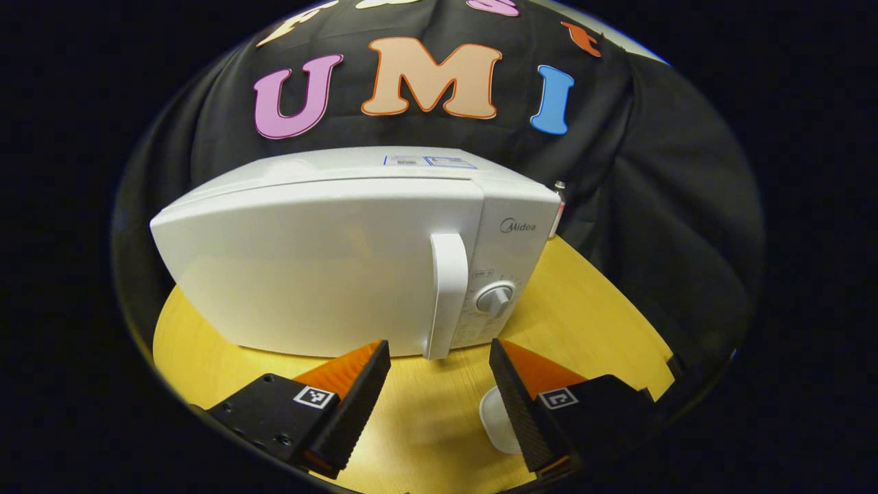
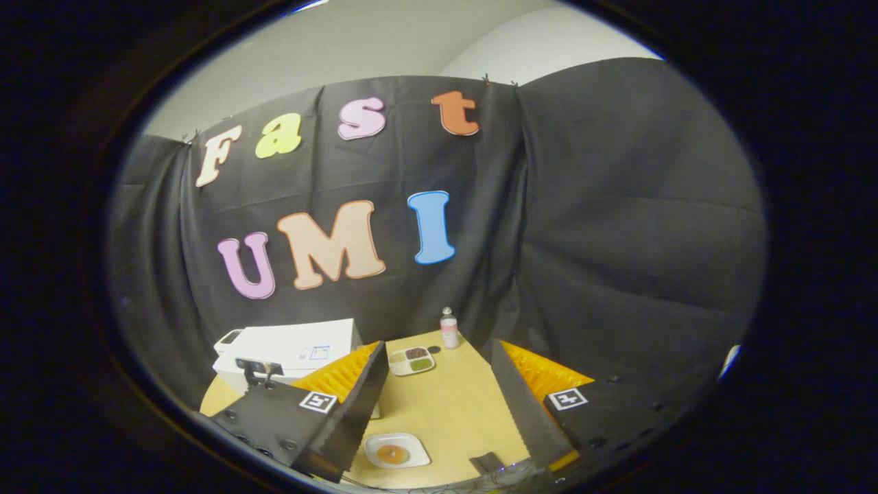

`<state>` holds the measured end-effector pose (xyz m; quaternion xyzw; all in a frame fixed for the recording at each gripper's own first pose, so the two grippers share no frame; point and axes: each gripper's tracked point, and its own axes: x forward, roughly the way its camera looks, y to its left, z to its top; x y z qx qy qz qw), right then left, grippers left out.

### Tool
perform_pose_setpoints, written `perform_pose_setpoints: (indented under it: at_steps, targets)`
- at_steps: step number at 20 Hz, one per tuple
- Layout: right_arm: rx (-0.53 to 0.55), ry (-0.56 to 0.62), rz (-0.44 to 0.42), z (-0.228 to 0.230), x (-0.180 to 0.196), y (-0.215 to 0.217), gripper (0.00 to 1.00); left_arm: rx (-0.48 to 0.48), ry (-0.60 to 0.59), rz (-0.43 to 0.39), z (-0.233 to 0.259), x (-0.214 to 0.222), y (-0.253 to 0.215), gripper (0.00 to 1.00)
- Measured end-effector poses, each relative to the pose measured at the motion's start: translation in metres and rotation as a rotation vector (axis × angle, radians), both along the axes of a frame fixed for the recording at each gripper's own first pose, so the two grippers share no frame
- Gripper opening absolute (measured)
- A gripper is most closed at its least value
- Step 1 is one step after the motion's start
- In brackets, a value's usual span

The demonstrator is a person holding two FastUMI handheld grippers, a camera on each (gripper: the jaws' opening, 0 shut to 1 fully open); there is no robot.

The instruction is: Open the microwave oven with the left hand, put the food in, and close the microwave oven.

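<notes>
White microwave [image 1: 329, 261] shut; left gripper [image 1: 439, 384] spread before its handle [image 1: 446, 295], seemingly apart.

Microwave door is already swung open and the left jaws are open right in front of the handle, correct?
Not quite. In the left gripper view the microwave door is shut, flush with the control panel. The rest holds: the left gripper has its jaws open, just short of the handle.

This is a staged recording booth, not a real kitchen: black cloth [image 2: 603, 226] hangs as its wall, with a plain pale room wall [image 2: 384, 41] showing above it. A round wooden tabletop [image 1: 590, 309] carries a white microwave oven [image 1: 329, 267], a small bottle [image 2: 449, 328] and dishes of food [image 2: 396, 451].
</notes>
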<state>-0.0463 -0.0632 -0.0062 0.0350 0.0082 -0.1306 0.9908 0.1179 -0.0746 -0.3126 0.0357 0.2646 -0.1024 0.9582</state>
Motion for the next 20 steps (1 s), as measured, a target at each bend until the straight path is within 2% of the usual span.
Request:
perform_pose_setpoints:
  at_steps: [3,4,5,7,9,11,12,13,14,15,17,18,19,20]
  targets:
    - [0.005,0.008,-0.034,-0.006,-0.005,-0.008,0.92,0.005,0.012,0.012,-0.011,0.013,-0.003,0.88]
    - [0.008,0.015,-0.041,-0.009,-0.006,-0.01,0.92,0.004,0.016,0.016,-0.013,0.017,-0.003,0.92]
    - [0.013,0.023,-0.046,-0.013,-0.007,-0.012,0.92,0.006,0.021,0.024,-0.016,0.021,-0.003,0.84]
    - [0.02,0.032,-0.053,-0.018,-0.008,-0.014,0.92,0.017,0.031,0.041,-0.021,0.027,0.001,0.81]
    - [0.024,0.043,-0.059,-0.023,-0.009,-0.016,0.95,0.025,0.04,0.059,-0.025,0.031,0.005,0.8]
    - [0.03,0.045,-0.051,-0.026,-0.01,-0.013,0.92,0.033,0.046,0.081,-0.028,0.034,0.01,0.69]
    - [0.032,0.046,-0.045,-0.028,-0.011,-0.011,0.92,0.028,0.05,0.083,-0.03,0.036,0.011,0.7]
    - [0.032,0.048,-0.04,-0.029,-0.011,-0.009,0.92,0.027,0.055,0.086,-0.032,0.037,0.011,0.63]
    - [0.03,0.052,-0.035,-0.031,-0.012,-0.008,0.95,0.031,0.062,0.087,-0.034,0.038,0.01,0.61]
    - [0.027,0.058,-0.032,-0.032,-0.013,-0.007,0.92,0.031,0.065,0.081,-0.036,0.039,0.008,0.63]
    - [0.014,0.068,-0.029,-0.036,-0.015,-0.007,0.92,0.034,0.076,0.076,-0.041,0.041,0.005,0.54]
    - [0.008,0.073,-0.029,-0.037,-0.016,-0.008,0.92,0.029,0.084,0.07,-0.043,0.042,0.003,0.52]
    - [0.005,0.079,-0.03,-0.038,-0.017,-0.009,0.96,0.024,0.093,0.068,-0.046,0.043,0.0,0.45]
    - [0.004,0.085,-0.029,-0.041,-0.017,-0.01,0.96,0.029,0.106,0.069,-0.049,0.043,-0.001,0.41]
